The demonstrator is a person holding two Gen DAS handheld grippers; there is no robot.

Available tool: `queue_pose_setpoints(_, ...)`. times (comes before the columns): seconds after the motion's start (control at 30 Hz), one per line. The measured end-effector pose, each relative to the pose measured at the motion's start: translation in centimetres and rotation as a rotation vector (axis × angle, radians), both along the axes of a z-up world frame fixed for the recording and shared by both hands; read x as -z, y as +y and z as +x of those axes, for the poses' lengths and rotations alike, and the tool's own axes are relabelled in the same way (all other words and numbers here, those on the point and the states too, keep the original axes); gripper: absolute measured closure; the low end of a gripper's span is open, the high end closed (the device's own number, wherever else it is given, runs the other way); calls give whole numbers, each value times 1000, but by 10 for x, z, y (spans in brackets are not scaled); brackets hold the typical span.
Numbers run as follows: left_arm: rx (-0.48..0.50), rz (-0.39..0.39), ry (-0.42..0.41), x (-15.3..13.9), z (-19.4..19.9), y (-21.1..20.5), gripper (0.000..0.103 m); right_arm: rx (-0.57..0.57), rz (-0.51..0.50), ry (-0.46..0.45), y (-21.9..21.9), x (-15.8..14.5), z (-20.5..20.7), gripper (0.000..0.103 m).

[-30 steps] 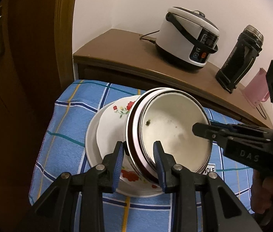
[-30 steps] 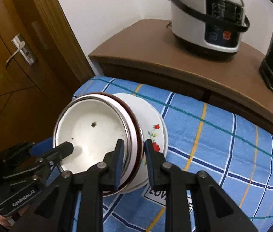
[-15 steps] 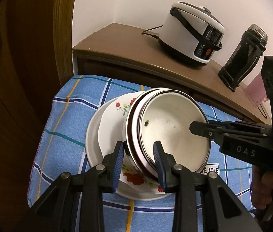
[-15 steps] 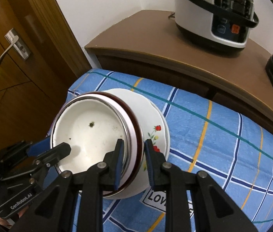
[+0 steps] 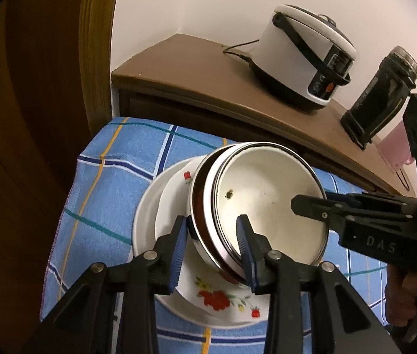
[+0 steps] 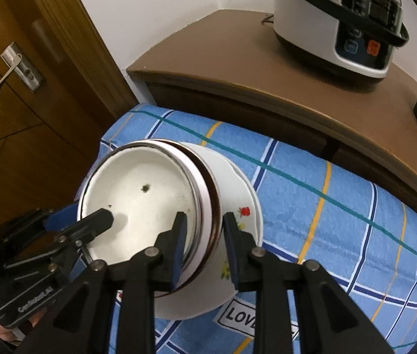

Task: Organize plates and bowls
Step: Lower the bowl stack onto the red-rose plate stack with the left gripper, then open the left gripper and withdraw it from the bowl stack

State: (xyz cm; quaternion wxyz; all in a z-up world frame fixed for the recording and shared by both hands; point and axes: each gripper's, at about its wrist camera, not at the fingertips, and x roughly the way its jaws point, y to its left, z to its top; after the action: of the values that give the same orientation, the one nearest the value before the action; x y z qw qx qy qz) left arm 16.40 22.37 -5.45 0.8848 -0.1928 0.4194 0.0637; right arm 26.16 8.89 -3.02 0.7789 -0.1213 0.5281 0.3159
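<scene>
Lifted and tipped further than a second ago: nested stack of white enamel bowls (image 5: 267,206), clear of flowered white plate (image 5: 217,298) on blue checked cloth (image 5: 105,177). Clamped on opposite rims by left tongs (image 5: 211,236) and right tongs (image 6: 204,236), presumably sharing weight.

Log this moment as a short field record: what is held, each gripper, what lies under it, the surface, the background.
held: stack of nested bowls, tilted on edge
left gripper: shut on the stack's rim
right gripper: shut on the opposite rim
underneath: floral plate, with a plain white plate beneath it
surface: blue checked cloth
background: rice cooker and black flask on a brown cabinet; wooden door
</scene>
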Motion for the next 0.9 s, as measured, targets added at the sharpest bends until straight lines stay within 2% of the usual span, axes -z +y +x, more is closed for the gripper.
queue_pose_setpoints(0.33,6,-36,24,0,-10,2,66,-51,-17,29,-5,0,-13,77)
queue_pose_setpoints(0.5,13,5,4,0,-9,-3,66,-42,-15,-3,-4,2,-11,77)
queue_pose_setpoints(0.67,19,55,-19,2,-11,-8,65,-23,49,-27,-10,3,-12,71)
queue_pose_setpoints(0.77,30,70,-21,2,-12,-11,65,-28,49,-34,-11,5,-16,69)
queue_pose_setpoints(0.83,33,70,-18,2,-12,-12,64,-39,43,-29,-9,8,-18,60)
queue_pose_setpoints(0.9,32,81,-15,1,-12,-14,64,-33,35,-60,-10,7,-21,57)
